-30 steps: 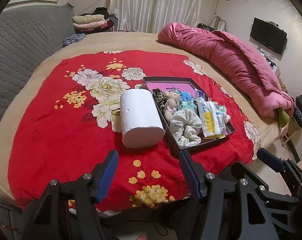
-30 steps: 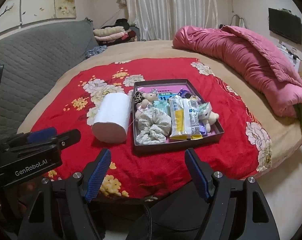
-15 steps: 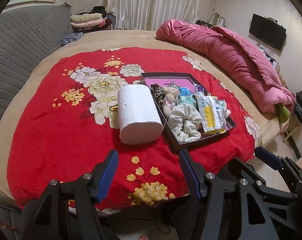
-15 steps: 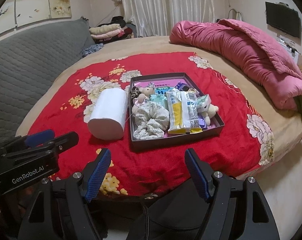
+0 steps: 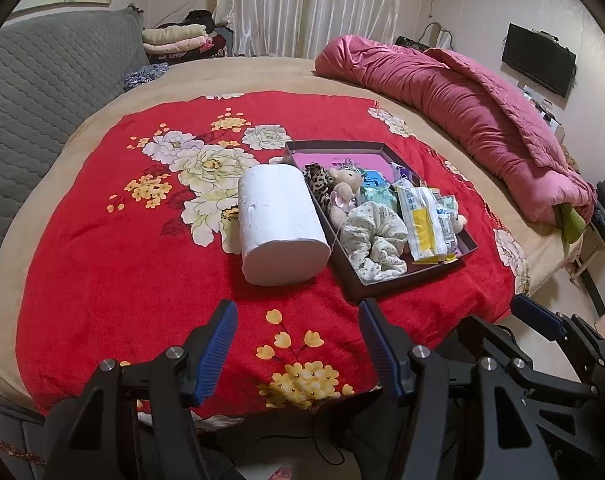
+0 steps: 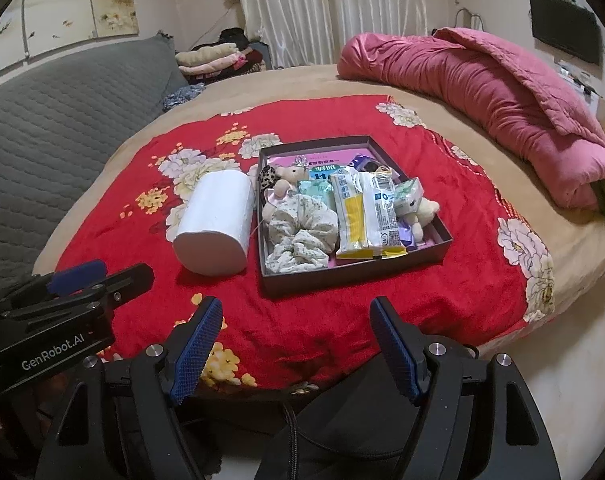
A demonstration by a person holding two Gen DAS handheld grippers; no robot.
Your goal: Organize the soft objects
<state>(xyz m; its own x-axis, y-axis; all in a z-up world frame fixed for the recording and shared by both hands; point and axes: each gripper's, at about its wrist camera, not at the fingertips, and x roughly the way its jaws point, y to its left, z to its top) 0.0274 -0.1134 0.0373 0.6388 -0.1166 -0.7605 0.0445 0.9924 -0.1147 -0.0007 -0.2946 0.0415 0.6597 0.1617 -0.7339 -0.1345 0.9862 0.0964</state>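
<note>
- Both the left gripper [image 5: 296,322] and right gripper [image 6: 296,320] hung with jaws apart, empty, at the blanket's [image 5: 102,260] near edge.
- The tissue roll [image 5: 280,224] lay beyond them, touching the box [image 5: 406,284] mid-blanket.

blanket [image 5: 102,248]: I see plush red cloth, matt, under the box
roll [image 5: 280,224]: soft white paper, matt, left of the box
box [image 6: 354,270]: dark card, matt walls
scrunchie [image 6: 302,232]: crinkled printed cloth, inside the box
packets [image 6: 366,216]: glossy plastic film, inside the box
pads [image 6: 194,346]: I read ribbed blue rubber on matt black plastic
</note>
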